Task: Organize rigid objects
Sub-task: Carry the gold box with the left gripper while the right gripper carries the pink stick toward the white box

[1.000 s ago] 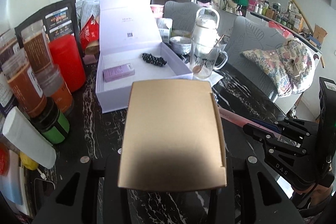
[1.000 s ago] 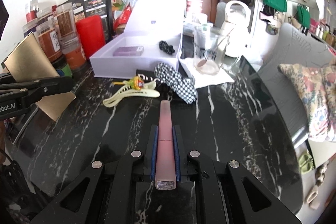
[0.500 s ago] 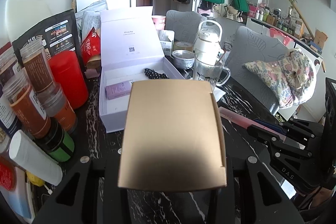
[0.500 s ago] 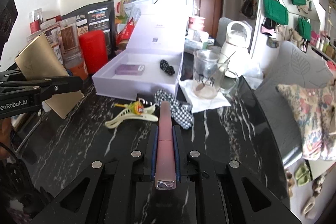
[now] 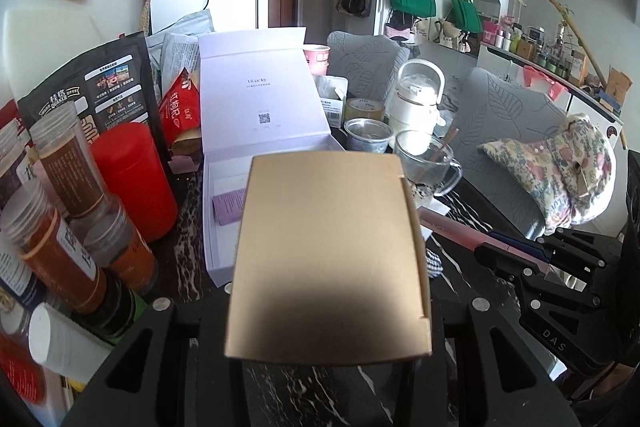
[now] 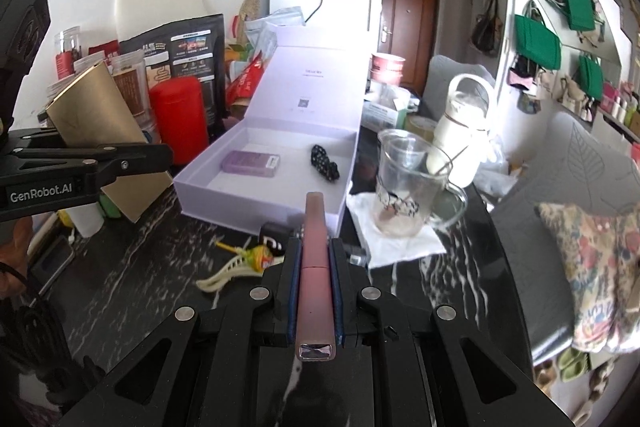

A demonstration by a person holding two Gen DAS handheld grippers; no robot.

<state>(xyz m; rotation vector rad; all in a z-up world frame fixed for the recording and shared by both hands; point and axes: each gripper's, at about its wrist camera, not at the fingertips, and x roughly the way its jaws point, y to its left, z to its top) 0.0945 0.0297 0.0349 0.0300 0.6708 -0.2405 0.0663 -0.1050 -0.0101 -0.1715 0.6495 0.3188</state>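
left tool pinching gold box | right tool gripping pink tube | purple case sitting in white box, both still waiting to go in

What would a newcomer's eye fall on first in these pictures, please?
Probably the gold box clamped in the left gripper, filling the middle of its view. Next, the pink tube shut in the right gripper, pointing toward the open white box on the dark marble table.
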